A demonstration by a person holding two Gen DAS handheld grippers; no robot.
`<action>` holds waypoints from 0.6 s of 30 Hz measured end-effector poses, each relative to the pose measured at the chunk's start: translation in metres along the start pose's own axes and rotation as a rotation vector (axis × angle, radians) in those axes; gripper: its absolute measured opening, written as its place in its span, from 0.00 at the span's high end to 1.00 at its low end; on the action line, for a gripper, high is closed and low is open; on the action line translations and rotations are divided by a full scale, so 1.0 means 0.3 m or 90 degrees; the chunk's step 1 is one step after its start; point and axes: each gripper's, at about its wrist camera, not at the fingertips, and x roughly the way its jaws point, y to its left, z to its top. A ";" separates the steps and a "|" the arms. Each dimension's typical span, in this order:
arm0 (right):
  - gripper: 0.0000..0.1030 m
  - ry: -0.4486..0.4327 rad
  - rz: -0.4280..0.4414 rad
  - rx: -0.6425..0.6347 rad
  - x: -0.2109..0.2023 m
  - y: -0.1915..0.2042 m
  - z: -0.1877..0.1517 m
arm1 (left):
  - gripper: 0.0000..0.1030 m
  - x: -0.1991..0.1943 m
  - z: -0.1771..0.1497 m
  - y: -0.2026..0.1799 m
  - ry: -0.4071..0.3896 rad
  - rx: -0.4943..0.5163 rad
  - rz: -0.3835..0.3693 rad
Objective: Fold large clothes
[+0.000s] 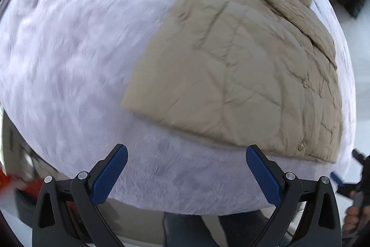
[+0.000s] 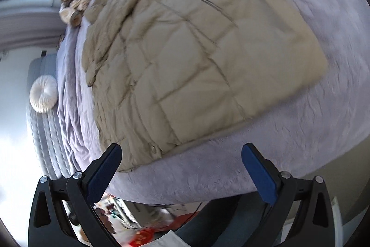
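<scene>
A beige quilted puffer jacket (image 1: 242,75) lies flat on a lilac fleece bed cover (image 1: 81,50), its hem toward me and its fur-trimmed collar at the far end. My left gripper (image 1: 186,154) hovers open above the cover just short of the hem, with nothing between its blue pads (image 1: 108,177). In the right wrist view the same jacket (image 2: 196,52) fills the middle. My right gripper (image 2: 181,152) stands wide open over the hem corner with the snap buttons, holding nothing. That right gripper also shows at the left wrist view's right edge (image 1: 342,179), in a person's hand.
The bed's near edge (image 2: 185,196) runs under both grippers, with a person's legs and floor clutter below it. A round white cushion (image 2: 44,94) and a grey quilted spread lie at the bed's left side. A plush toy (image 2: 74,4) sits near the jacket's collar, under a window.
</scene>
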 end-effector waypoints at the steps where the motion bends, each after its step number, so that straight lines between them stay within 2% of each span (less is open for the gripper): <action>1: 0.00 0.002 0.002 0.020 0.006 -0.023 -0.004 | 0.01 0.015 -0.007 0.025 0.006 -0.020 -0.015; 5: 0.00 0.000 0.020 0.086 0.020 -0.116 -0.016 | 0.01 0.099 -0.016 0.088 0.034 -0.088 -0.096; 10: 0.00 -0.027 0.049 0.163 0.013 -0.231 -0.011 | 0.01 0.196 0.040 0.080 0.048 -0.125 -0.180; 18: 0.00 -0.069 0.119 0.238 0.049 -0.314 0.056 | 0.01 0.252 0.123 0.046 0.051 -0.162 -0.219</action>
